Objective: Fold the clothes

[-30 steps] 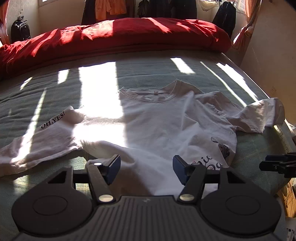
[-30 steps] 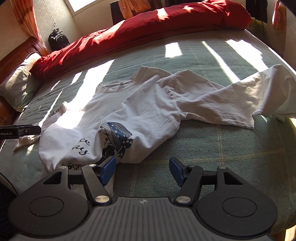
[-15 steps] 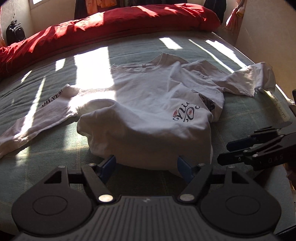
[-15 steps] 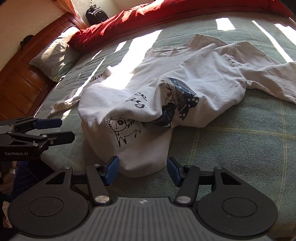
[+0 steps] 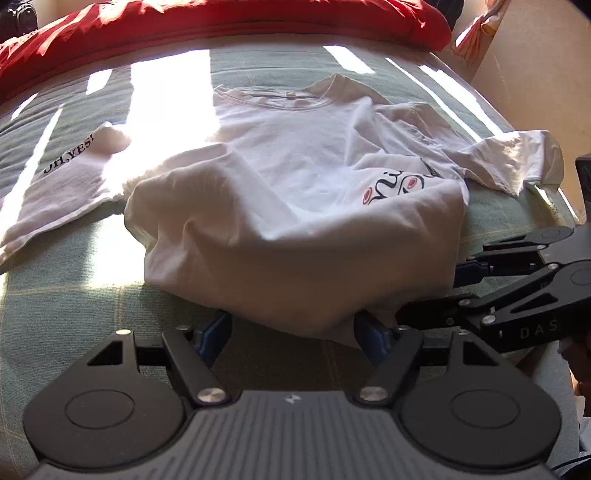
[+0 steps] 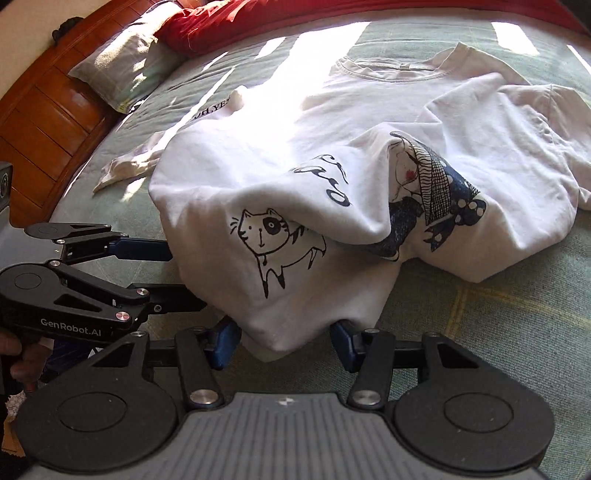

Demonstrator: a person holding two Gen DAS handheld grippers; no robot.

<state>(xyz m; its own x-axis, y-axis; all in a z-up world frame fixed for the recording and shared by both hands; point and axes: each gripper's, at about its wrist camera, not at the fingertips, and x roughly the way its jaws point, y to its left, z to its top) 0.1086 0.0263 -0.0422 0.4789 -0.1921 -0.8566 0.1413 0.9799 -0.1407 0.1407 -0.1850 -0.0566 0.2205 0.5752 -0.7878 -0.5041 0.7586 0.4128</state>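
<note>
Left wrist view: a white shirt [image 5: 295, 192] lies rumpled on the green bedspread [image 5: 74, 295], its collar at 12 o'clock, a sleeve printed "OH,YES!" reaching out to 9 o'clock and the other sleeve at 3 o'clock. The left gripper [image 5: 291, 330] stands wide open at 6 o'clock, the shirt's near hem sagging between its blue fingers, not pinched. The right gripper [image 5: 461, 291] comes in from 3 o'clock, also spread, its tips at the hem's right corner. A red duvet [image 5: 221, 18] runs along 12 o'clock. Right wrist view: the shirt [image 6: 332, 177] is bunched, a cat drawing showing on the turned-up hem. The right gripper [image 6: 284, 341] gapes at 6 o'clock with the hem's low point between its fingers, ungripped. The left gripper [image 6: 173, 273] enters from 9 o'clock, parted, tips against the cloth. A pillow [image 6: 122, 70] and wooden headboard [image 6: 48, 110] sit at 10 o'clock.
</note>
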